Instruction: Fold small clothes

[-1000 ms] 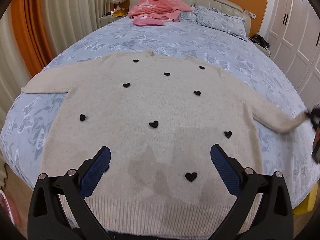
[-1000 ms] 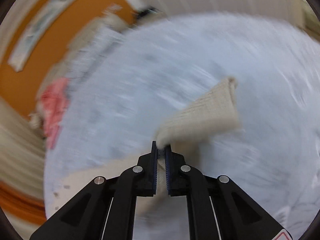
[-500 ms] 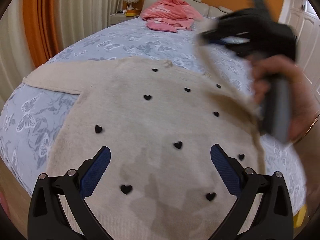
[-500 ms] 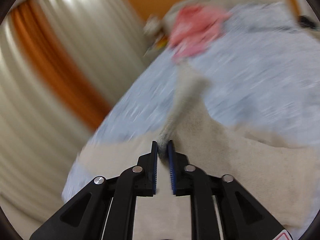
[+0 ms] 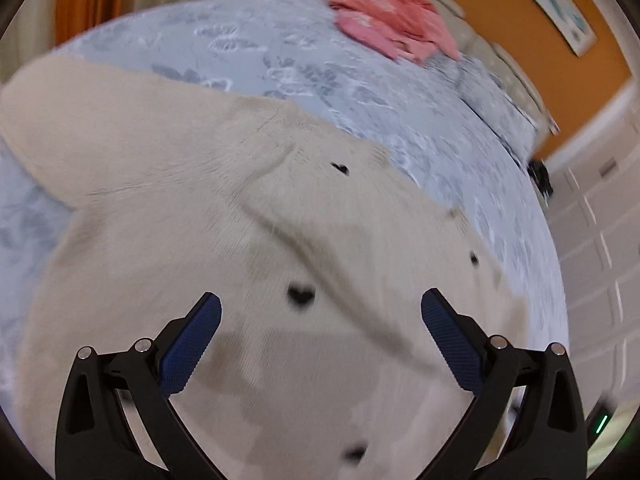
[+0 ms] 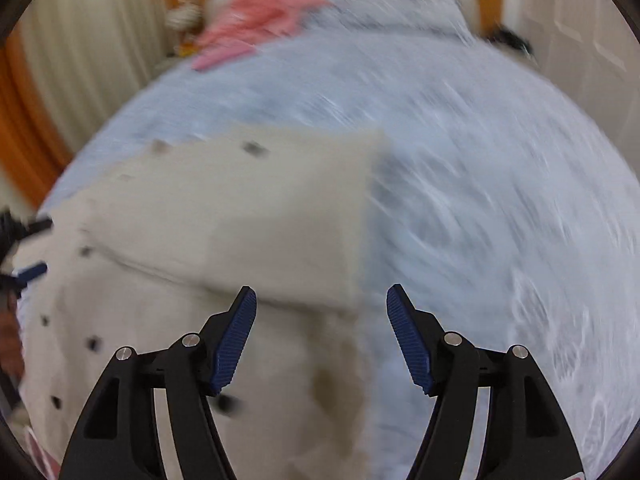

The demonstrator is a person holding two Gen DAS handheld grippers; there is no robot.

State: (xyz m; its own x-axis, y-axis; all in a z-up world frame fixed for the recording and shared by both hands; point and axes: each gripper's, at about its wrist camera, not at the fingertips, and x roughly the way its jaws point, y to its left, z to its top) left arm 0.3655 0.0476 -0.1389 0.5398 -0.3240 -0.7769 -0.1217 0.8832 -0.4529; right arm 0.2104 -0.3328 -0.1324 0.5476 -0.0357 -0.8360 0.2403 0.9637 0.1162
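Observation:
A beige knit sweater (image 5: 200,240) with small black hearts lies flat on the bed. One sleeve (image 6: 240,216) is folded across its body; the other sleeve (image 5: 100,128) still stretches out to the left. My left gripper (image 5: 320,312) hovers open over the sweater's middle, nothing between its blue pads. My right gripper (image 6: 322,304) hangs over the sweater's right edge, its jaws opening and nothing between them. Both views are blurred by motion.
The bed (image 5: 360,92) has a pale blue butterfly-print cover. A pink garment (image 5: 392,28) lies near the headboard beside grey pillows (image 5: 492,92). Curtains (image 6: 88,52) hang at the left and white wardrobe doors (image 5: 600,220) stand at the right.
My right gripper carried the sleeve across the sweater, let it go and opened wide. The sleeve now lies folded over the body. My left gripper swung toward the other shoulder and rolled.

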